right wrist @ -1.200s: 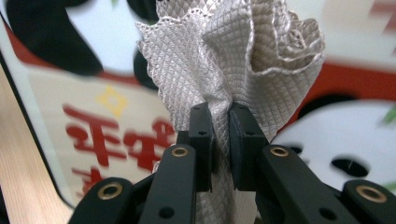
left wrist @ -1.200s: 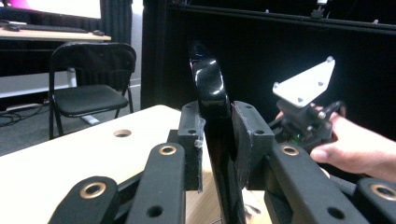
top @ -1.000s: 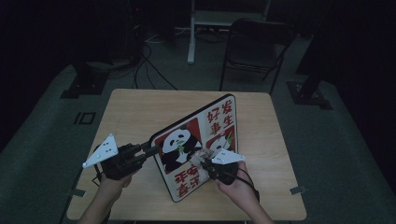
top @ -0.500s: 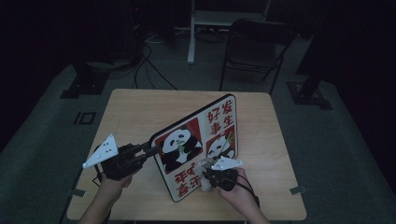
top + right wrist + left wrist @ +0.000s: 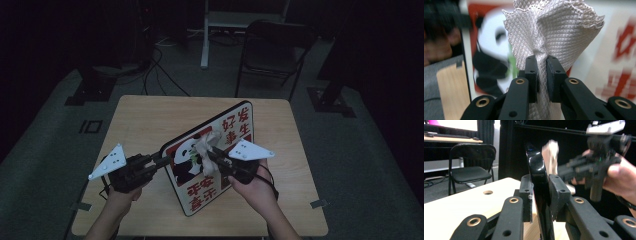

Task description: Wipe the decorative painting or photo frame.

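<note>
A flat board (image 5: 235, 135) printed with pandas and red characters stands tilted on its lower corner on the wooden table (image 5: 145, 115). My left gripper (image 5: 162, 159) is shut on the board's left edge (image 5: 537, 170), and its pads (image 5: 526, 192) pinch the black rim. My right gripper (image 5: 210, 152) is shut on a bunched white waffle-weave cloth (image 5: 554, 30), held against the panda picture (image 5: 489, 55) on the board's face. In the high view the cloth (image 5: 206, 145) lies over the panda. The right hand and its gripper (image 5: 596, 165) appear blurred in the left gripper view.
A black folding chair (image 5: 272, 50) stands beyond the table's far edge, with a stand's white leg (image 5: 205, 35) and cables on the dark floor to its left. Bare tabletop lies to the far left of the board.
My right gripper has risen with the cloth, from the board's lower part up onto the panda picture. The left gripper and the board have stayed put.
</note>
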Demonstrator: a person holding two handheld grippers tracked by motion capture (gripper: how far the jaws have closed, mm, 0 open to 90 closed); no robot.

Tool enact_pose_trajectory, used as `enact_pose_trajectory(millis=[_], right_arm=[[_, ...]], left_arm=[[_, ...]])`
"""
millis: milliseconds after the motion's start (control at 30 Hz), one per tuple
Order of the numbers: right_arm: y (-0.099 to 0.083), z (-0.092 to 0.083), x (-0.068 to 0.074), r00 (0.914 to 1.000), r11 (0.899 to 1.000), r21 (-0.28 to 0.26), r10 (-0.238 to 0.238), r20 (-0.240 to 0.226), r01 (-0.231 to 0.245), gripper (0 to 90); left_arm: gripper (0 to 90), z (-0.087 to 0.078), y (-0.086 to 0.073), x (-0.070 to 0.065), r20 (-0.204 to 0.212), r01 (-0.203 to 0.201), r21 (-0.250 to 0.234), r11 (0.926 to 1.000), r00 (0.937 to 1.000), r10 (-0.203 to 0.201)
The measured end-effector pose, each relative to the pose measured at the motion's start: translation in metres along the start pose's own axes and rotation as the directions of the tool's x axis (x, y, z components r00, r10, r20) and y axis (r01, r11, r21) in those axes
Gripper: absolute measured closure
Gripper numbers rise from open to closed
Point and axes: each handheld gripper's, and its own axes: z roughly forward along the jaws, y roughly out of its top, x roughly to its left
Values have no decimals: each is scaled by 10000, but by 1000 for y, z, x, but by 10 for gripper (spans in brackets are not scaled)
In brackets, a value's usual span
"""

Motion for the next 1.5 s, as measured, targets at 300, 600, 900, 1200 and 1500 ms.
enact_pose_trajectory(millis=[300,600,900,1200,1500], right_arm=[[40,11,5,9989,9966,-693,-438,146,447,804],[33,25,9,9948,9957,-335,-842,575,862,807],[0,26,8,9970,9983,187,-570,516,561,808],[-37,27,10,9985,9962,840,-291,463,251,808],[-73,29,10,9995,9849,1730,15,330,-71,808]], left_arm=[[756,0,0,1,101,29,-34,10000,9999,-29],[753,0,-1,3,192,162,-24,9999,9997,-162],[753,0,-1,2,144,180,-9,9998,9997,-180],[752,0,-1,2,100,153,-2,9999,9998,-153],[753,0,-1,2,130,157,-17,9999,9998,-157]])
